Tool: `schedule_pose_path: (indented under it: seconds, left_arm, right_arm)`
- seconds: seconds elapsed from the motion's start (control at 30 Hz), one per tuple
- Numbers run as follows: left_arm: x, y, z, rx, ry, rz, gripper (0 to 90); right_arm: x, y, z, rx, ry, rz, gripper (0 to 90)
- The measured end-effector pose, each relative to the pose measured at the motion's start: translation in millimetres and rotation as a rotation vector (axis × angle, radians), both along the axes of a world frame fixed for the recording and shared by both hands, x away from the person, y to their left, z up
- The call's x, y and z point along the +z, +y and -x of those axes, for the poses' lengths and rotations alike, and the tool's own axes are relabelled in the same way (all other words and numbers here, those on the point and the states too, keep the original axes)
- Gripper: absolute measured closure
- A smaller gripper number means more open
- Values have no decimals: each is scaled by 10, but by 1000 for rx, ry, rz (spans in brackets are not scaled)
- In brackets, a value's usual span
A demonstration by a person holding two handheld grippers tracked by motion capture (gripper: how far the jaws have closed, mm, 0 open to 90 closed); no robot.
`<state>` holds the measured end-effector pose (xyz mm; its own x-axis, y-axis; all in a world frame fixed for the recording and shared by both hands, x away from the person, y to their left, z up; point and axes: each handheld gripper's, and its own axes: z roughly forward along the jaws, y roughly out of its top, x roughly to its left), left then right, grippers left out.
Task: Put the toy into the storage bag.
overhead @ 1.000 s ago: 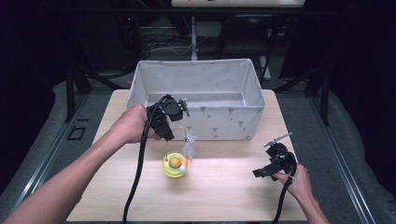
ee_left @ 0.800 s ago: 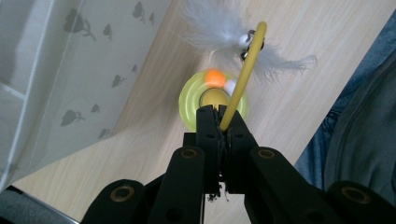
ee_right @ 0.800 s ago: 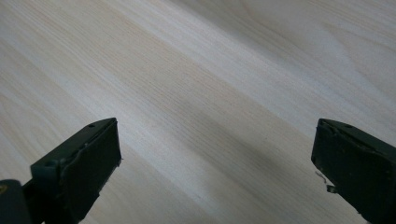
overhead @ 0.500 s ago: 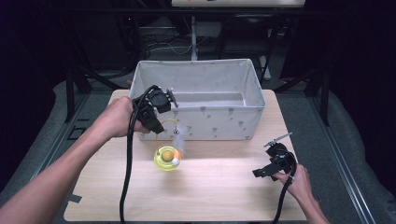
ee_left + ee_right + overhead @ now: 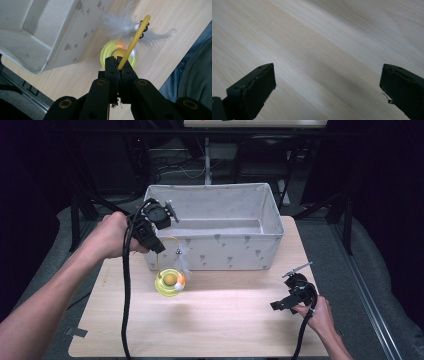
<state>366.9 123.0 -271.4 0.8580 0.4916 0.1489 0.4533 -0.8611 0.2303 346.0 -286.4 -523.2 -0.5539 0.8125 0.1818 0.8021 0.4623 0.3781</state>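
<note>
My left gripper [image 5: 159,249] is shut on the curved yellow stem [image 5: 130,45] of a cat toy, in front of the box's left end. The toy's round yellow base [image 5: 170,281] with an orange ball hangs under the jaws, close over the tabletop. In the left gripper view [image 5: 117,62] the base [image 5: 107,53] lies straight beyond the closed jaws. A white feather [image 5: 184,262] and a small bell [image 5: 143,27] dangle from the stem's tip. My right gripper [image 5: 280,304] rests low at the table's right front, open, with bare wood between its jaws [image 5: 327,92].
A grey fabric box [image 5: 215,250] with a small print stands open at the back of the wooden table [image 5: 225,330]; its near corner [image 5: 50,32] is just left of the toy. Black cables trail from both grippers. Dark stands surround the table.
My left hand has risen and moved left toward the box's left end, carrying the toy along by its stem. The right hand has stayed put.
</note>
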Motion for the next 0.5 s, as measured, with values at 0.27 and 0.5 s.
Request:
schedule_pose_path:
  seconds: [0.27, 0.5]
  left_arm:
    - [112, 91, -58, 24, 1, 10, 878]
    - [243, 138, -84, 35, -14, 10, 877]
  right_arm:
    - [-4, 5, 3, -4, -2, 0, 1]
    - [-1, 1, 1, 0, 0, 2, 1]
